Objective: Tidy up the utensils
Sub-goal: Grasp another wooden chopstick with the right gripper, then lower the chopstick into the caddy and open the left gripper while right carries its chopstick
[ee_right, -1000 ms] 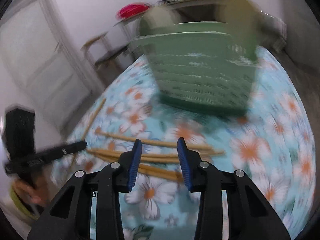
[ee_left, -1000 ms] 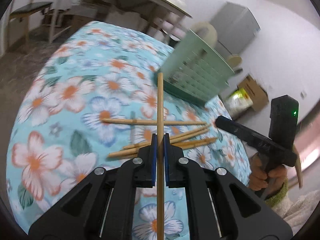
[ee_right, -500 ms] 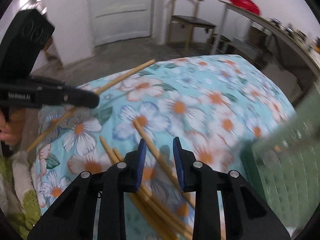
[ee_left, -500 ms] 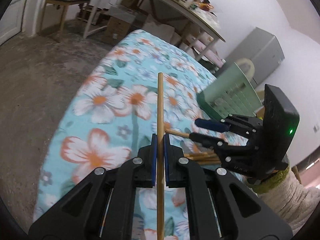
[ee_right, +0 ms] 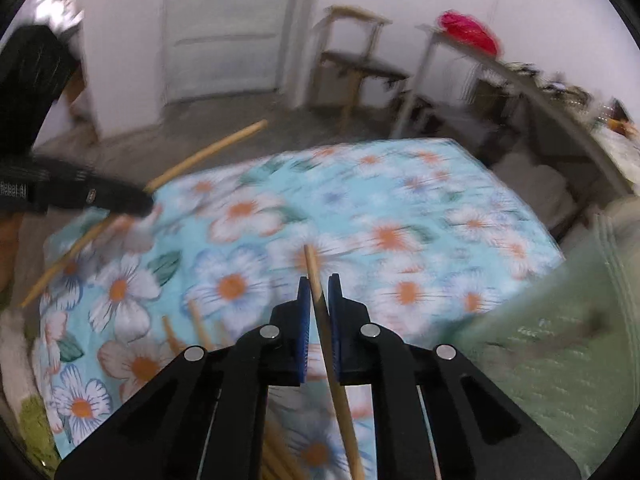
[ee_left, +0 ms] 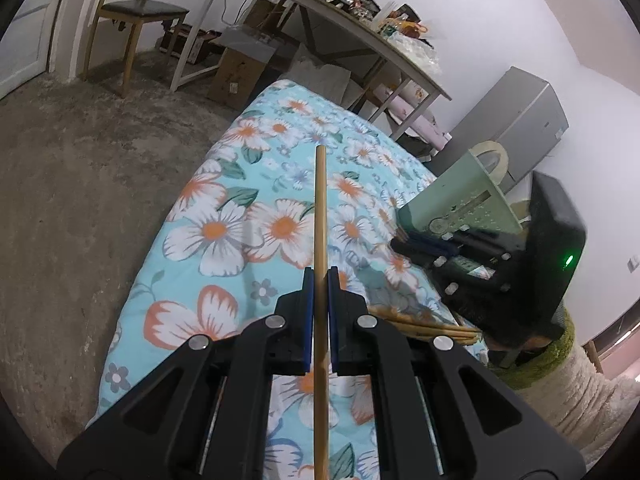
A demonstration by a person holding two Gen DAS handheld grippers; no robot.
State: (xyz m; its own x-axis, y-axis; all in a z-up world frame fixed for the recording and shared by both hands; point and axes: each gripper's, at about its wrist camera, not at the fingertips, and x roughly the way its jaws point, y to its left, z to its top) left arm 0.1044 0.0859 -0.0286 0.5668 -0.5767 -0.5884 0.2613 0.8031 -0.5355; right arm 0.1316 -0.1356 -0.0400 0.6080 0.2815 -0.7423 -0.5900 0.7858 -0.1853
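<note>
My left tool (ee_left: 319, 280) pinches one thin wooden chopstick (ee_left: 320, 216); my right tool (ee_right: 319, 284) is closing on another chopstick (ee_right: 316, 280) — skewed, so it may slip.

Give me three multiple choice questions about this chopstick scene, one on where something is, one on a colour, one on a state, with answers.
1. Where is the green basket in the left wrist view?
A. On the floral cloth, to the right
B. On the floor
C. On the chair

2. What colour are the gripper pads?
A. Red
B. Blue
C. White

3. What is in the left gripper?
A. Nothing
B. A spoon
C. One wooden chopstick

Answers: 1 A, it stands on the cloth's right side. 2 B, blue strips line the fingers. 3 C, the stick runs between the closed pads.
</note>
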